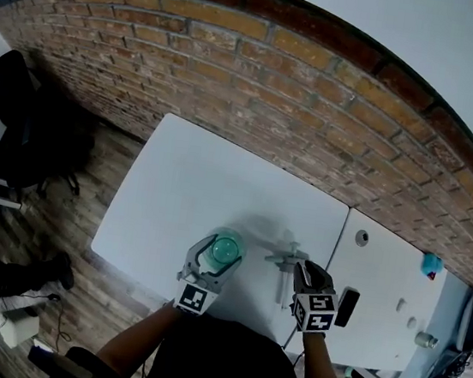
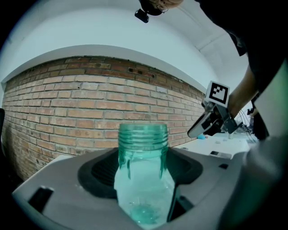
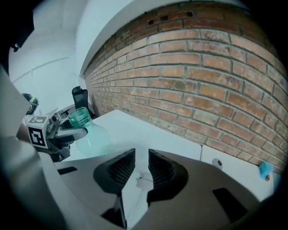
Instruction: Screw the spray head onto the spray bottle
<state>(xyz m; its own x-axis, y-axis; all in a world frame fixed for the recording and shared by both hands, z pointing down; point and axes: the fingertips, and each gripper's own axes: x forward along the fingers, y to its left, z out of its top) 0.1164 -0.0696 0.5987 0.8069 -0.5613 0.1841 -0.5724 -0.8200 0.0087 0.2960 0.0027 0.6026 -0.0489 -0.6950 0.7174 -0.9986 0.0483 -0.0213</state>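
Observation:
A clear green spray bottle (image 1: 225, 249) stands upright near the front edge of the white table (image 1: 195, 178), its threaded neck (image 2: 143, 134) bare. My left gripper (image 1: 215, 257) is shut on the bottle's body (image 2: 144, 184). The white spray head (image 1: 286, 258) lies on the table to the bottle's right, its thin tube pointing toward me. My right gripper (image 1: 306, 272) hangs just over the spray head, tilted down. Its jaws stand a little apart (image 3: 141, 168), and only a bit of the spray head (image 3: 142, 180) shows through the gap below, untouched by the pads. The right gripper view also shows the bottle (image 3: 85, 130).
A second white table (image 1: 390, 273) adjoins on the right, carrying a black slab (image 1: 347, 306), a blue object (image 1: 431, 264) and a small metal piece (image 1: 426, 339). A brick wall (image 1: 316, 108) runs behind. A dark chair and bag (image 1: 13, 111) stand at the left.

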